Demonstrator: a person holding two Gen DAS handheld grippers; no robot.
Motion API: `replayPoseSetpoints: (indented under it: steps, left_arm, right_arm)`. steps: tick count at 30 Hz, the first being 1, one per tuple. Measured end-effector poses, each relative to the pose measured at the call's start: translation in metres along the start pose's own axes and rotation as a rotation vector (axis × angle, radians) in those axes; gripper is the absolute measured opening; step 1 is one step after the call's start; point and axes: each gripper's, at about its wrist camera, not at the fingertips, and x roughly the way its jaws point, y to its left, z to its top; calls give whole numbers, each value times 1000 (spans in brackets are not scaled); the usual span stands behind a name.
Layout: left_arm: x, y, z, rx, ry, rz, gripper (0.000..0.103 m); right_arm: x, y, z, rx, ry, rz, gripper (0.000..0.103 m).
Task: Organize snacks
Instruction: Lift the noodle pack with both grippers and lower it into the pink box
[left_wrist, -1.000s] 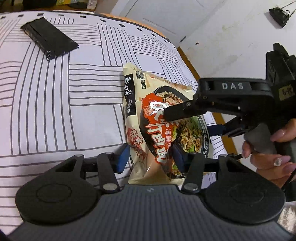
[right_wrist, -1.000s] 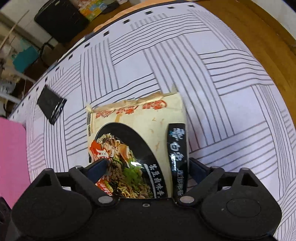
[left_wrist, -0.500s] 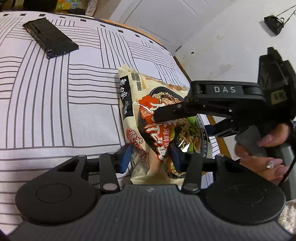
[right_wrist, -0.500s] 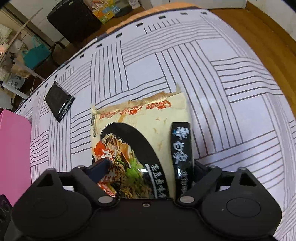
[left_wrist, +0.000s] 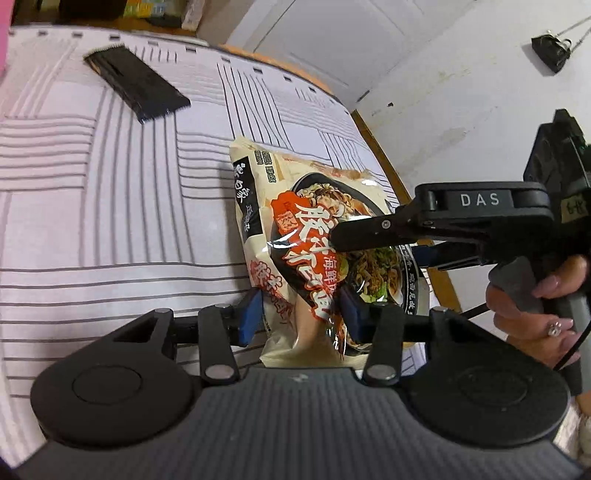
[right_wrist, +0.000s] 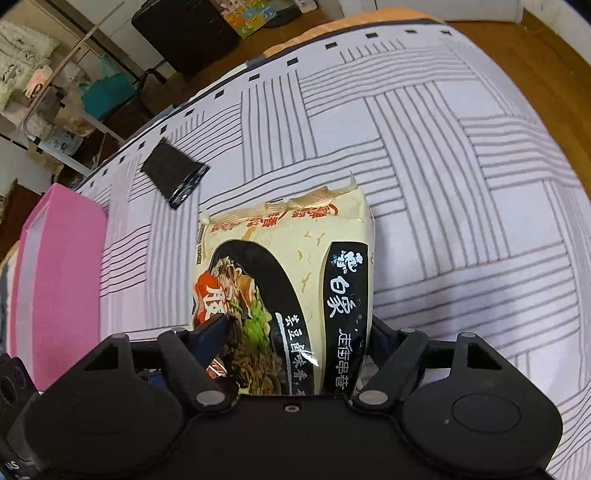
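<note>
A cream noodle packet (left_wrist: 295, 236) with a black bowl picture is held above the striped tablecloth (left_wrist: 110, 206). My left gripper (left_wrist: 300, 314) is shut on its near end, blue pads on both sides. My right gripper (right_wrist: 295, 332) is shut on the same noodle packet (right_wrist: 288, 273) from the other side; it also shows in the left wrist view (left_wrist: 369, 232), pressing on the packet's top. A black snack packet (left_wrist: 136, 88) lies flat farther back, and shows in the right wrist view (right_wrist: 173, 175).
A pink box (right_wrist: 59, 266) stands at the left of the right wrist view. The table's wooden edge (left_wrist: 391, 173) and a white wall are close on the right. Furniture and bags stand beyond the table's far edge.
Both grippers have lifted the noodle packet off the cloth and carried it toward the pink box, which has come into the right wrist view.
</note>
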Motion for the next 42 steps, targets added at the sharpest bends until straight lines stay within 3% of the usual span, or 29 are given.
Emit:
replayPoseSetpoints:
  steps: [6,11,23,30,36,42]
  left_arm:
    - [-25,-8,-4,28,-6,37,44]
    - [-46,-13,-11,12,-16,90,45]
    - [-120,-17,-45,29,-84,144,44]
    - [-181,-25,-58,49,-181,131,44]
    - [-238,-14,-56,8,-260,112,44]
    - [-282,1,-48,15,-301,160,44]
  right_arm:
    - [-11,15,-11,-61,-36,21,81]
    - [-12,21,-23,-9,-35,54,80]
    - [-47,71,-67,-203,-91,157,80]
    - [-87,116,-78,-335,-146,228,81]
    - [-104,163,-72,-400,-121,285,81]
    - [-100,219,-58,-505,-65,317,81]
